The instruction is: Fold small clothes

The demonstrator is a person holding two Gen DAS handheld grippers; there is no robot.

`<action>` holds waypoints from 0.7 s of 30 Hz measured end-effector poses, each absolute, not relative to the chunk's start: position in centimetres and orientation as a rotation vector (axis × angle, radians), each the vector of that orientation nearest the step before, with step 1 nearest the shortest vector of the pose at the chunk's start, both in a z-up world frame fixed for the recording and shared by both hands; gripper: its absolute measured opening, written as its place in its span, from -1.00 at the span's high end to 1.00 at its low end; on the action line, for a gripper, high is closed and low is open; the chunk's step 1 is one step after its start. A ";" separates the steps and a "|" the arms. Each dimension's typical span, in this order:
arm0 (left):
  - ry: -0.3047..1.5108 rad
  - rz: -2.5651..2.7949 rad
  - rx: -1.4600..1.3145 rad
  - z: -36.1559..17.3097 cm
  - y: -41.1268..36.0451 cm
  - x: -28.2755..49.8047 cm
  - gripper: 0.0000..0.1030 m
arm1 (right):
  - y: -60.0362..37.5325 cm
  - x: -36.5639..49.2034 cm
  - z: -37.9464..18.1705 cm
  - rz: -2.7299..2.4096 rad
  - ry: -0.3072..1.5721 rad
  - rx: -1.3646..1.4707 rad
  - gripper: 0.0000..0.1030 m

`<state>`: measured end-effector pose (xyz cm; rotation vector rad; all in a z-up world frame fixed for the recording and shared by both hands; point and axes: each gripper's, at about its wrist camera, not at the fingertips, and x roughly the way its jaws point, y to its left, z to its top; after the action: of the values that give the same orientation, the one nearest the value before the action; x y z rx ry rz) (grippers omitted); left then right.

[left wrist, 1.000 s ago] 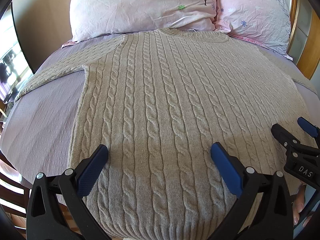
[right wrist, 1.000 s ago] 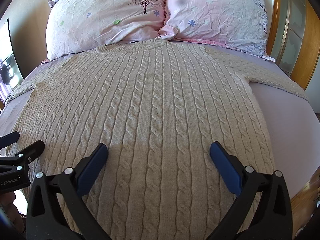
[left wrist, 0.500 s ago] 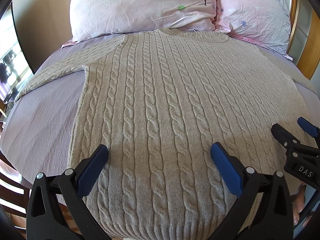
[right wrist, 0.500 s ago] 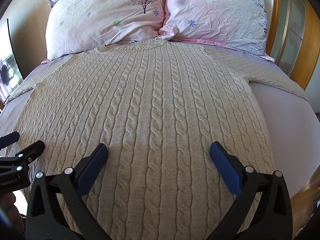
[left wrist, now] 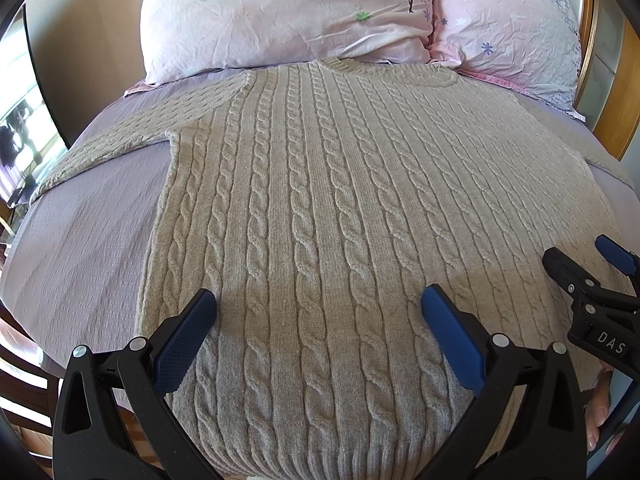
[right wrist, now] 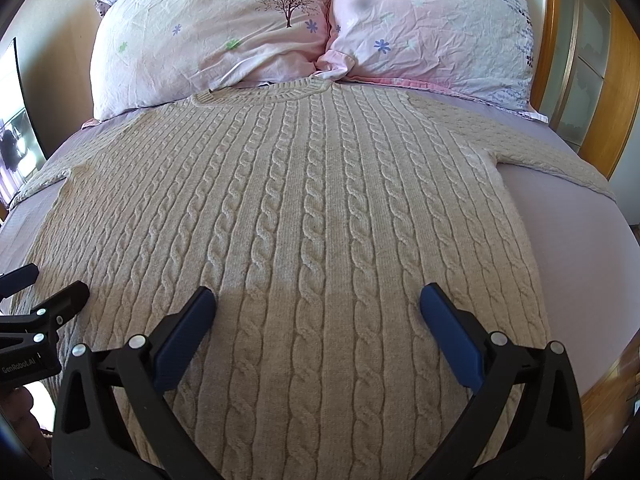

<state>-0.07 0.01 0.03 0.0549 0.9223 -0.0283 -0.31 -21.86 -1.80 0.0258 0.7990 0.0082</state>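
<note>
A beige cable-knit sweater [left wrist: 320, 200] lies flat and face up on the bed, collar toward the pillows, both sleeves spread out to the sides. It also fills the right wrist view [right wrist: 312, 220]. My left gripper [left wrist: 318, 312] is open and empty, hovering above the sweater's lower left part near the hem. My right gripper [right wrist: 318, 312] is open and empty above the lower right part. The right gripper shows at the right edge of the left wrist view [left wrist: 580, 272]. The left gripper shows at the left edge of the right wrist view [right wrist: 36, 296].
The bed has a lilac sheet [left wrist: 88, 232], also seen in the right wrist view [right wrist: 568, 216]. Two pink floral pillows [right wrist: 224, 32] lean at the head. A wooden headboard and cabinet [right wrist: 592, 80] stand to the right. A wall is at the left.
</note>
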 end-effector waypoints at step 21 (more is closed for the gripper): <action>0.923 -0.029 0.055 0.0 0.0 -0.1 -0.97 | -21.9 -0.1 -2.0 0.008 0.799 0.026 -0.97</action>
<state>-0.08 0.01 0.03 0.0553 0.9229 -0.0285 -0.11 -21.91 -1.99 0.0255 0.7991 0.0081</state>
